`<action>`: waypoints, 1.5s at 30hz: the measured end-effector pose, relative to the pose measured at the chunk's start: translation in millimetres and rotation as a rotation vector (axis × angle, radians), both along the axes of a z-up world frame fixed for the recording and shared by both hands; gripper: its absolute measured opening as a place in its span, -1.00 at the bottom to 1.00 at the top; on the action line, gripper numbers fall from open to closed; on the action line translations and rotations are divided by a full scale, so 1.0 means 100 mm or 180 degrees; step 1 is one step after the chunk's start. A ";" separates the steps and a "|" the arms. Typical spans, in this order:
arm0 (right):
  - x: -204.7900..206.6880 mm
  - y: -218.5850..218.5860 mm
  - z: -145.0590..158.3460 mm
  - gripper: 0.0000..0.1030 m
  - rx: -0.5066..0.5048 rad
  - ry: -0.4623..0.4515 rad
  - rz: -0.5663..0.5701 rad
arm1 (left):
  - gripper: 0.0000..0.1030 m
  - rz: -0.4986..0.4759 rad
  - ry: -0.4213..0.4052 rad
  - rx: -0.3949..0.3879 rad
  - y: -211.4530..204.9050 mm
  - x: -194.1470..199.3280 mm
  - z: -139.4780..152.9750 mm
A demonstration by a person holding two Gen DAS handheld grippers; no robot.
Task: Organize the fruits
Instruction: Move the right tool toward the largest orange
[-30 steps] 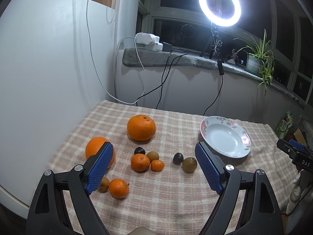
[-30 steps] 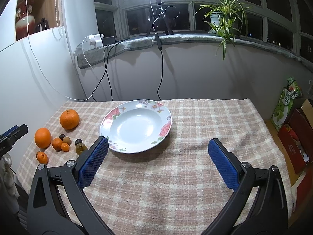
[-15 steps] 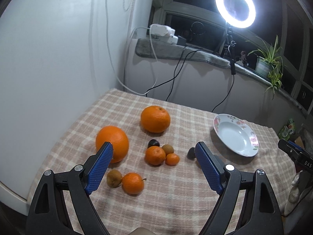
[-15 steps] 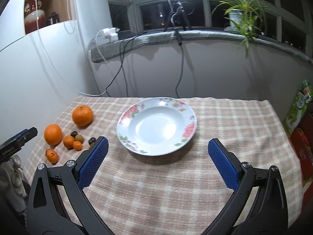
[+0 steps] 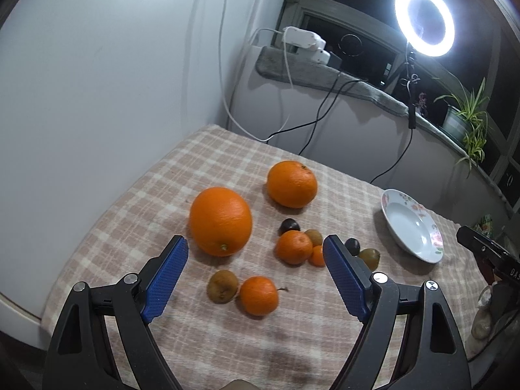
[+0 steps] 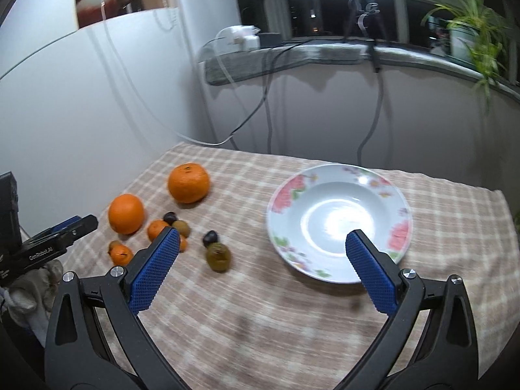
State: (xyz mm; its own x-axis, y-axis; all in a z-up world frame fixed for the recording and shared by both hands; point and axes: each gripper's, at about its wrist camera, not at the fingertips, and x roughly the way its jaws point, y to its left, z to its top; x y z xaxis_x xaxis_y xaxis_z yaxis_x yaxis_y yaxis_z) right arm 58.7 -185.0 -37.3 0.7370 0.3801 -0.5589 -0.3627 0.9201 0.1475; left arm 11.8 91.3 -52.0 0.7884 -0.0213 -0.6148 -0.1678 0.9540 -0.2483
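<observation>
Two big oranges sit on the checked cloth: one [image 5: 221, 221] close to my left gripper [image 5: 256, 268], the other [image 5: 292, 183] farther back. Between the open blue pads lie a kiwi [image 5: 223, 285] and a small tangerine [image 5: 259, 295]. A cluster with a tangerine [image 5: 293, 247], dark plums and kiwis lies just beyond the right pad. The empty floral plate [image 6: 339, 219] stands ahead of my right gripper [image 6: 261, 258], which is open over the cloth. A kiwi [image 6: 218, 256] and a plum [image 6: 210, 238] lie between plate and fruit pile.
A white wall [image 5: 97, 81] borders the table on the left. Cables [image 5: 312, 123] hang from a grey sill at the back, with a ring light [image 5: 424, 29] and a potted plant [image 5: 464, 120] on it. The table's right edge shows beyond the plate.
My left gripper has moved in toward the fruits, which now look larger and nearer. My right gripper has swung left and closer, bringing the fruit pile and plate nearer. Both stay open.
</observation>
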 end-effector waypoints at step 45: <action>1.12 2.24 -0.60 0.48 0.0296 0.1486 0.1714 | 0.41 -0.0148 0.0396 -0.0617 0.52 0.56 -0.53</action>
State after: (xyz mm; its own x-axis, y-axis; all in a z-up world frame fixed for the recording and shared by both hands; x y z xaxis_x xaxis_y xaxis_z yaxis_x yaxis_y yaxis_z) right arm 170.3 38.8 -97.7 0.1256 0.6850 -0.7176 -0.6427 0.6072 0.4671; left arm 67.5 143.1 -105.2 0.7022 -0.1831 -0.6880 -0.1655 0.8980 -0.4078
